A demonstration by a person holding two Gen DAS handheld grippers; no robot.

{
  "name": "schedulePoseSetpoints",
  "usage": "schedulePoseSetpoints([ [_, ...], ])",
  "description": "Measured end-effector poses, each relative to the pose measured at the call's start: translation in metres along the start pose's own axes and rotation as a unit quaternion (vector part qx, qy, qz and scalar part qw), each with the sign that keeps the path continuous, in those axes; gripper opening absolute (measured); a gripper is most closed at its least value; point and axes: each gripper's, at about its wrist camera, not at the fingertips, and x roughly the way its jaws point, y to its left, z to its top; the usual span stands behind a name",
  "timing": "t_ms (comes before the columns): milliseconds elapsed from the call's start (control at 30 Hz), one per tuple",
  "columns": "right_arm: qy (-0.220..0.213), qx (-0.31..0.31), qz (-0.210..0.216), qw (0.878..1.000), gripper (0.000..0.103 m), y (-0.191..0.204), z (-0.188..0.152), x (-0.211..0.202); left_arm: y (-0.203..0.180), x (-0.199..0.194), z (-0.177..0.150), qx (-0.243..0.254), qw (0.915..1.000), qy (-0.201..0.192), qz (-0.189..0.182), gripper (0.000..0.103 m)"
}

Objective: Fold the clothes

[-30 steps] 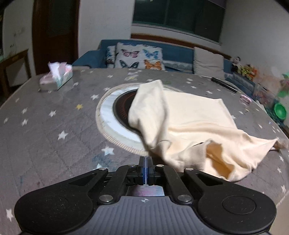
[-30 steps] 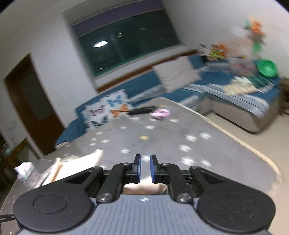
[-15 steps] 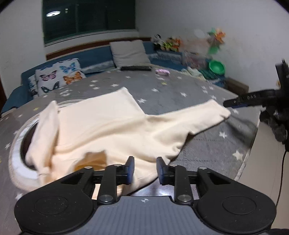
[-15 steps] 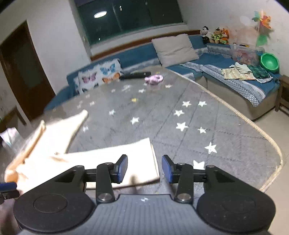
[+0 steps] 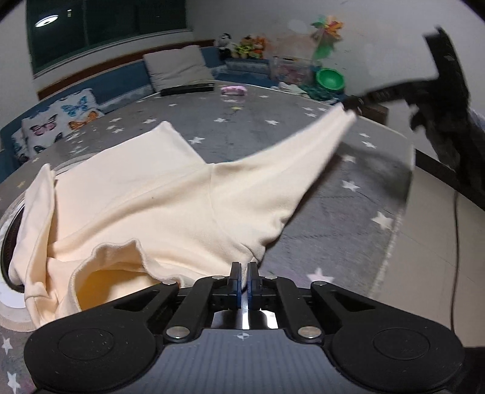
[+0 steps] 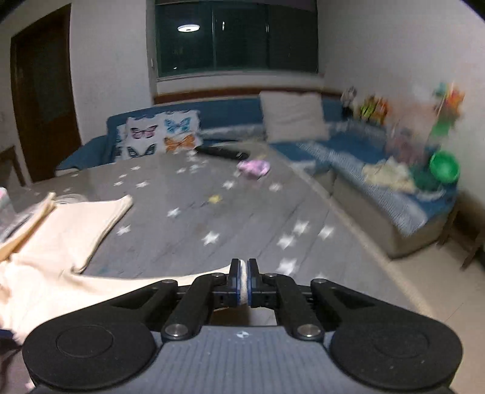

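White walls (image 6: 363, 45) enclose the room, and a dark window (image 6: 236, 39) reflects a round ceiling lamp (image 6: 188, 28). Beneath it a blue sofa (image 6: 230, 113) holds a butterfly cushion (image 6: 160, 136) and a plain beige pillow (image 6: 292, 116). A dark wooden door (image 6: 42, 91) stands at left.

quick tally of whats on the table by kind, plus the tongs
shirt: 1
pink item: 1
black remote: 1
tongs, left and right: 2
total: 5
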Motion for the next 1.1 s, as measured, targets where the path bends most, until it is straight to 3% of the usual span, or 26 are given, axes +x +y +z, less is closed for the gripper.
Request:
schedulePoseSetpoints([
  [200,0.079,-0.009,-0.022,0.997,0.006,-0.001,-0.017,0.039,0.021,-0.01,0.012,-0.022,0.9992,-0.018,0.027,0.005],
  [333,0.064,-0.011,-0.017,0.998,0.012,0.005,-0.01,0.029,0.037,-0.016,0.021,-0.04,0.9974,-0.031,0.052,0.007],
  [433,0.047,-0.024,0.022,0.998,0.03,0.017,0.003,0.021,0.05,-0.022,0.028,-0.053,0.9953,-0.041,0.07,0.009],
  [600,0.057,-0.037,0.128,0.99,0.032,0.05,0.012,0.021,0.084,-0.019,0.043,-0.086,0.9886,-0.047,0.114,0.025],
  [700,0.07,-0.051,0.166,0.982,0.032,0.069,0.011,0.025,0.127,0.0,0.057,-0.122,0.9788,-0.036,0.16,0.036],
  [833,0.082,-0.069,0.199,0.974,0.032,0.093,0.01,0.028,0.182,0.025,0.075,-0.17,0.961,-0.021,0.217,0.041],
  [1100,0.078,-0.121,0.26,0.955,0.037,0.138,0.01,0.029,0.235,0.086,0.099,-0.187,0.9534,-0.001,0.236,0.047],
])
